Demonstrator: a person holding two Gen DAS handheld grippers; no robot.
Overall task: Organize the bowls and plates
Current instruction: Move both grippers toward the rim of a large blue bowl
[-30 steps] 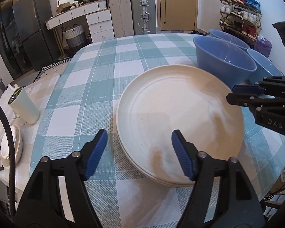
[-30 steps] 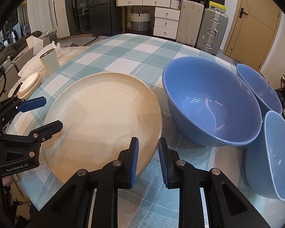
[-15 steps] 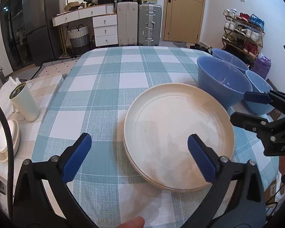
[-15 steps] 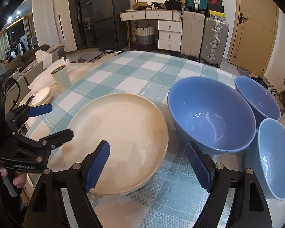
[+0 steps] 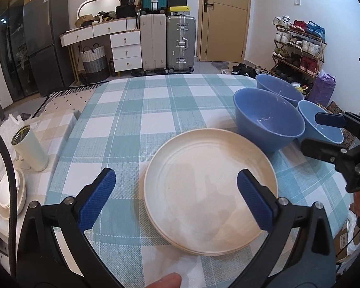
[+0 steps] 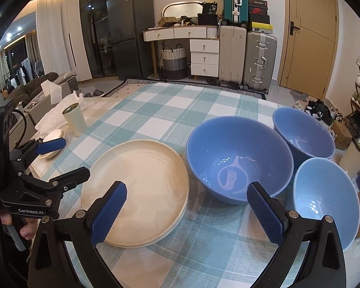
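Observation:
A stack of cream plates (image 5: pixel 208 192) (image 6: pixel 136 192) lies on the checked tablecloth (image 5: pixel 144 110). A large blue bowl (image 5: pixel 268 120) (image 6: pixel 237 165) stands just right of it. Two smaller blue bowls (image 6: pixel 302 134) (image 6: pixel 326 201) sit beyond that, near the table's right edge. My left gripper (image 5: pixel 175 175) (image 6: pixel 72 157) hangs open above the near part of the plates, holding nothing. My right gripper (image 6: pixel 187 187) (image 5: pixel 313 130) is above the gap between the plates and the large bowl. Its jaws are opening, wide apart, with nothing gripped.
A white tumbler (image 5: pixel 31 148) and a small pile of white dishes (image 5: pixel 12 192) stand on a side surface to the left. Suitcases (image 5: pixel 180 43), drawers and a shoe rack (image 5: pixel 297 45) line the far wall. A fingertip (image 5: pixel 165 283) shows at the bottom edge.
Both grippers have opened wide and lifted back from the plate stack. The right one was nearly shut at the plates' rim a second ago. The plates have stayed in place.

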